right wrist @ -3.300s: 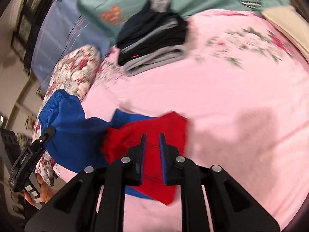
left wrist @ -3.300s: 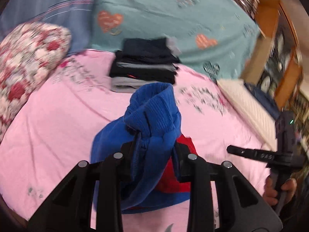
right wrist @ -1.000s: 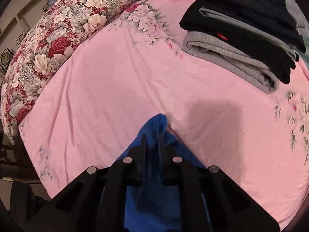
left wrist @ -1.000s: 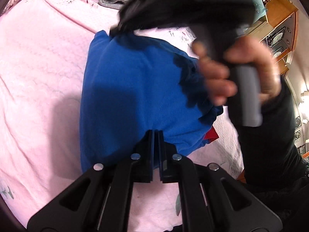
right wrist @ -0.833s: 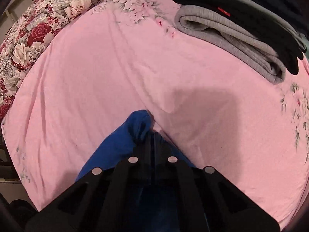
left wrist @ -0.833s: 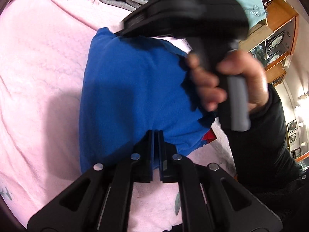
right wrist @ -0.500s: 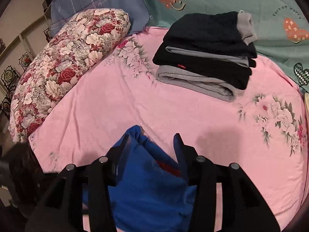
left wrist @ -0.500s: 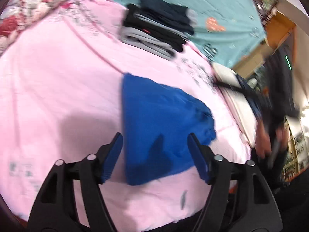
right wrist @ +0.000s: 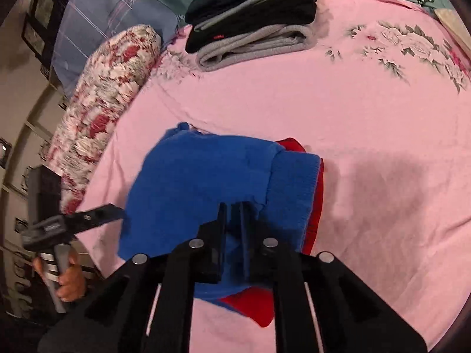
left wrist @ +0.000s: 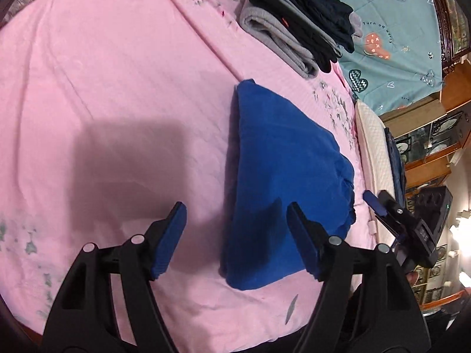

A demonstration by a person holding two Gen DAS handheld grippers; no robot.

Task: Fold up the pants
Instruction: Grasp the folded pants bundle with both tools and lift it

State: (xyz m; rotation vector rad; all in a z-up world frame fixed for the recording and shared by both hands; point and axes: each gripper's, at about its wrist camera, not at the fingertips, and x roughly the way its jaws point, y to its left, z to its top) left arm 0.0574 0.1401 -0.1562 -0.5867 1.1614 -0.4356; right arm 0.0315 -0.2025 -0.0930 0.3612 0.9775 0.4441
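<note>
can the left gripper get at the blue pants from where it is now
Probably yes. The left gripper is open and empty just over the near end of the blue pants, which lie folded on the pink sheet with nothing between them.

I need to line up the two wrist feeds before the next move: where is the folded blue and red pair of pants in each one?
Left wrist: the folded blue and red pair of pants lies right of centre on the pink floral bedsheet, only blue showing.
Right wrist: the pants lie centre-left, red edges showing.
Shared landmark: the stack of folded dark and grey clothes, beyond the pants in both.
</note>
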